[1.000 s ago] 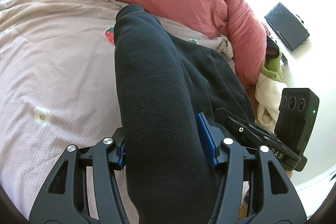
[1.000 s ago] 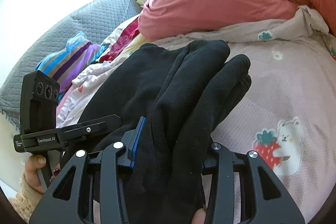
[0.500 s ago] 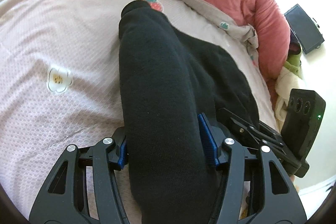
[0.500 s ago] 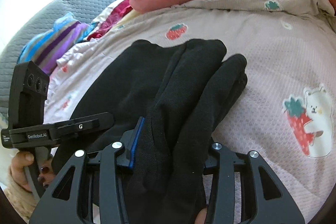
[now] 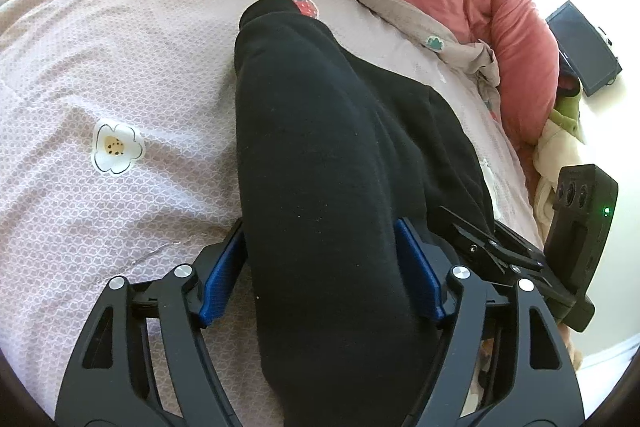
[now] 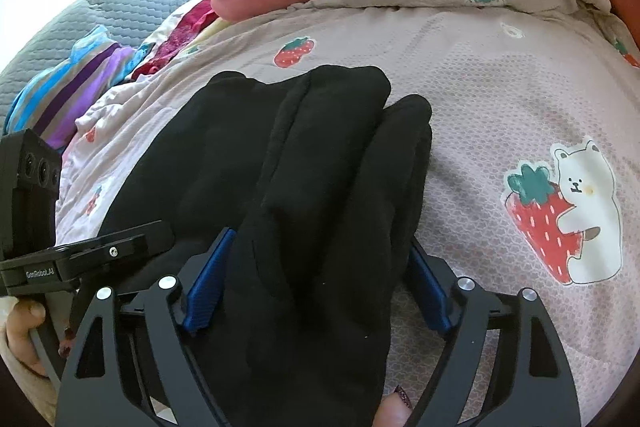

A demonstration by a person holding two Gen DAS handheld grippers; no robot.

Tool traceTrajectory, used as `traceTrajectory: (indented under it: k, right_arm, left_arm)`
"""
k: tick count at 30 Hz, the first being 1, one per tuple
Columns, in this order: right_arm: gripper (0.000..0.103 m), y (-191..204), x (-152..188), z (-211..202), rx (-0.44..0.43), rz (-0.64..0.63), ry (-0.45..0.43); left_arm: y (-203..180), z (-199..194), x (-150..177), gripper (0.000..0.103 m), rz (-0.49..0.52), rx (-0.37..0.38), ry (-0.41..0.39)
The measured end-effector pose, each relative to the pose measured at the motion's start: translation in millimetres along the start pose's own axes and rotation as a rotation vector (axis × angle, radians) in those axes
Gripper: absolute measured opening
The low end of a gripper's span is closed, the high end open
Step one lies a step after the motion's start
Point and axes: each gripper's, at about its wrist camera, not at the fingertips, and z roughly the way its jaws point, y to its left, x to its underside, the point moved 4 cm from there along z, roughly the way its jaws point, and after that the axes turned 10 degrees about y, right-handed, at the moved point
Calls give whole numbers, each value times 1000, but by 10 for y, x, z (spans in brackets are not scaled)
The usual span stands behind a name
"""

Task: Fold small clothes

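The black garment (image 5: 320, 187) is laid in a folded bundle on the pink strawberry-print bedsheet (image 5: 120, 75). It lies between the jaws of the left gripper (image 5: 320, 267) and the right gripper (image 6: 316, 267), which have just been opening and now stand wide, pads apparently clear of the cloth. If either gripper is withdrawn carelessly, the fold could be dragged open. "GenRobot.AI" is read on the left gripper's bar in the right view.

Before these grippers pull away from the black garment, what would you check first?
1. Black garment lying on the bedspread: ok.
2. Left hand-held gripper jaws, just opening, released: cannot tell, cloth fills the gap.
3. Right hand-held gripper jaws, just opening, released: ok on its right, gap shows.
4. Fold edges aligned: not ok, layers stagger in the right view.
5. Cloth free of the fingers: cannot tell.
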Motion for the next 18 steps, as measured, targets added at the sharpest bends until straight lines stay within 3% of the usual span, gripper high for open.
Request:
traceTrajectory:
  k: [5,18]
  right_arm:
    - [88,-3,13,-65,35,-2,-10]
    - [93,-35,150,-311,102,-1,-41]
  left_arm:
    - [6,-46,17,66,7,-4,-3]
    - [7,-178,38,67,17,-15,-19]
